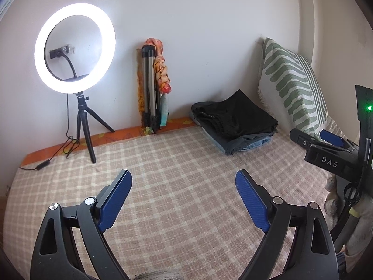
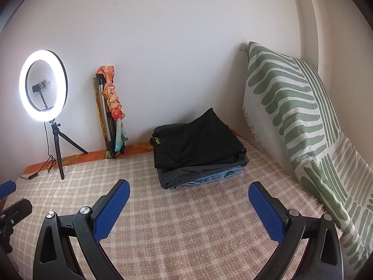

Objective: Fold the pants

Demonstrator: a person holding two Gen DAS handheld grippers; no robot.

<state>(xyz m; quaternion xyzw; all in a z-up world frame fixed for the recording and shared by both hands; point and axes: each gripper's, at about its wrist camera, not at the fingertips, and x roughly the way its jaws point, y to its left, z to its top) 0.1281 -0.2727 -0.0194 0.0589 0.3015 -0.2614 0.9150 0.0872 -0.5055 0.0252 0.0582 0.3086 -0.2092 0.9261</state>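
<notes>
A stack of folded pants (image 1: 235, 122) (image 2: 198, 149) lies at the far side of the checked bed cover (image 1: 177, 163) (image 2: 186, 221): black pants on top, grey and blue denim ones beneath. My left gripper (image 1: 184, 179) hovers open over bare cover, well short of the stack and to its left, with nothing between its blue pads. My right gripper (image 2: 188, 189) is also open and empty, just in front of the stack. The right gripper's black body shows at the right edge of the left wrist view.
A lit ring light on a small tripod (image 1: 74, 49) (image 2: 43, 84) stands at the back left, its cable trailing on the cover. A folded tripod wrapped in a patterned cloth (image 1: 153, 84) (image 2: 112, 114) leans on the wall. A green-striped cushion (image 1: 291, 84) (image 2: 298, 121) borders the right side.
</notes>
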